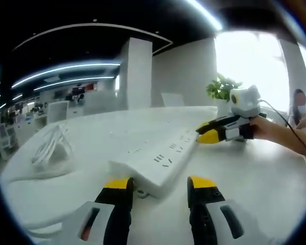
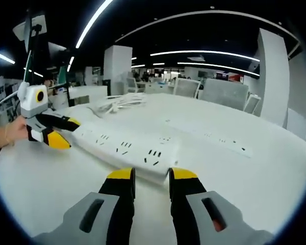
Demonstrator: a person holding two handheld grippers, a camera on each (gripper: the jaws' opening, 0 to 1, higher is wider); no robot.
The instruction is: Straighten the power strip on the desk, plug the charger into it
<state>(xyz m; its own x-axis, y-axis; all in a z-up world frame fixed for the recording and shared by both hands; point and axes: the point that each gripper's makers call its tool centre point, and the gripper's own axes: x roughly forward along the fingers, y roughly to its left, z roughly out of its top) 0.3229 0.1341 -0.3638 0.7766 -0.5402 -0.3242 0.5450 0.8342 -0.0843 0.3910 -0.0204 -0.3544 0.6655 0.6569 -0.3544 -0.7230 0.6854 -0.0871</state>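
On the white counter (image 1: 265,173), power strip (image 1: 158,155) lying flat between both grippers; left gripper (image 1: 159,188) open at one end, right gripper (image 2: 150,178) open at the other; coiled cable (image 1: 51,145) nearby

**Layout: strip flat on the surface, a claw at each end**

We see the power strip (image 1: 160,155) lying flat on the surface (image 1: 265,178), running from just ahead of the left claw (image 1: 158,191) back toward the right claw (image 1: 210,131), which sits at its far end. In the right gripper view the strip (image 2: 120,148) runs from the right claw (image 2: 150,181) off to the left claw (image 2: 61,133) at the other end. A coiled cable (image 1: 51,145) lies left of the strip, apart from it; it lies behind the strip in the right gripper view (image 2: 115,104). A potted plant (image 1: 222,92) stands behind the right claw.
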